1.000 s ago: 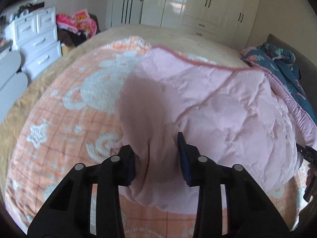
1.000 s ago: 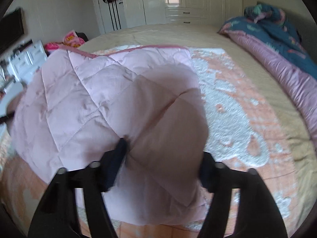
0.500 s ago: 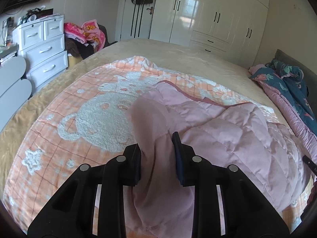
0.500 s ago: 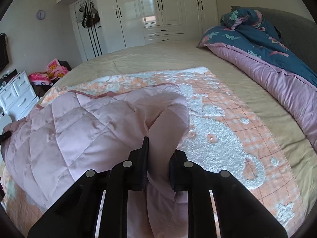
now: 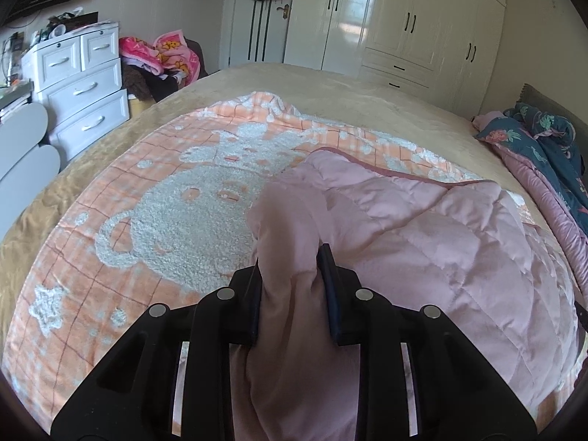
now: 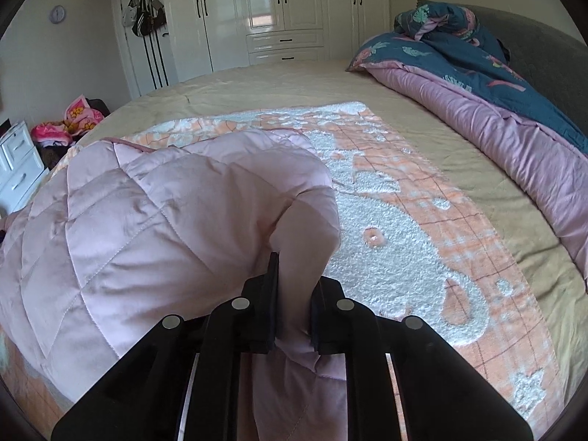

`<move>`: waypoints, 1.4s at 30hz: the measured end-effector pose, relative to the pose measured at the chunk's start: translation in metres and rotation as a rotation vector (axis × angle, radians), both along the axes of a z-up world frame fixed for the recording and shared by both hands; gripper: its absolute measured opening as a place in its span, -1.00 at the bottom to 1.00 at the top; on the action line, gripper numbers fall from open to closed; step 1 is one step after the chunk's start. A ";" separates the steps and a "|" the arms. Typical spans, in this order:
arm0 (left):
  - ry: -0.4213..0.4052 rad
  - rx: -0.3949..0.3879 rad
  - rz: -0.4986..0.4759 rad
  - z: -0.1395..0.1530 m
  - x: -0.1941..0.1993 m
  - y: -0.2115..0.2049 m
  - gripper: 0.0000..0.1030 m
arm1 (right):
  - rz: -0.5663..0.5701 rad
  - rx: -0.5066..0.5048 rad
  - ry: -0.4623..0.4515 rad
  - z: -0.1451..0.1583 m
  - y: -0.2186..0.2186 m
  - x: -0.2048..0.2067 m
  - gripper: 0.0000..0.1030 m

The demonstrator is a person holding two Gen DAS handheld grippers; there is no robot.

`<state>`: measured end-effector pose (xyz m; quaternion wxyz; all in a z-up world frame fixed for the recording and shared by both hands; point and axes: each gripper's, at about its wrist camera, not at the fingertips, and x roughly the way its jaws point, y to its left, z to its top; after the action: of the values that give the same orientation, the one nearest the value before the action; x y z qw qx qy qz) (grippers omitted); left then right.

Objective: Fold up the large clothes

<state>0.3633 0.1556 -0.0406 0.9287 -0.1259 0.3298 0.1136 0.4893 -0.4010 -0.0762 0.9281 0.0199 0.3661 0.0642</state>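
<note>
Left tongs (image 5: 290, 275) are clamped narrow on a bunched near corner of the pink quilted garment (image 5: 422, 257), with fabric pinched between the pads and hanging down below them. Right tongs (image 6: 294, 294) are likewise pinched tight on the other near corner of the same garment, a fold of cloth squeezed between the pads.

Key relation: the garment's bulk lies ahead of both tongs and between them. It spreads to the right of the left tongs and to the left of the right tongs, so its long axis runs roughly across, from one pair to the other. Neither hand is clearly nearer; each holds its own end of the near edge.

Beyond the grips, the garment's body rests puffed up on the orange-and-white bear blanket (image 5: 176, 220), its darker piped far edge (image 5: 404, 176) lying on that blanket. Bare blanket shows left of the left tongs and right of the right tongs.

Judgement: the coming move is likely carrying the held near edge forward over the body toward that far edge, both hands travelling together.

Further off are the tan bed cover (image 6: 294, 84), the blue-and-purple duvet (image 6: 477, 84) at the right side, and the white wardrobes (image 5: 404, 18) behind.
</note>
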 end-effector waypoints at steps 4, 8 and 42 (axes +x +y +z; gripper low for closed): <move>0.006 -0.011 0.002 -0.005 0.003 0.003 -0.64 | -0.034 -0.001 -0.073 0.024 0.002 -0.017 -0.25; 0.007 -0.008 0.001 -0.006 0.004 0.003 -0.64 | 0.057 0.002 -0.165 0.048 0.030 -0.042 0.19; 0.092 -0.042 -0.209 -0.020 -0.021 -0.111 0.33 | 0.278 0.029 0.071 -0.002 0.107 -0.042 0.40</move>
<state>0.3423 0.0445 -0.0605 0.9165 -0.1050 0.3857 0.0146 0.4469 -0.2935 -0.0787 0.8963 -0.0156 0.3971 0.1968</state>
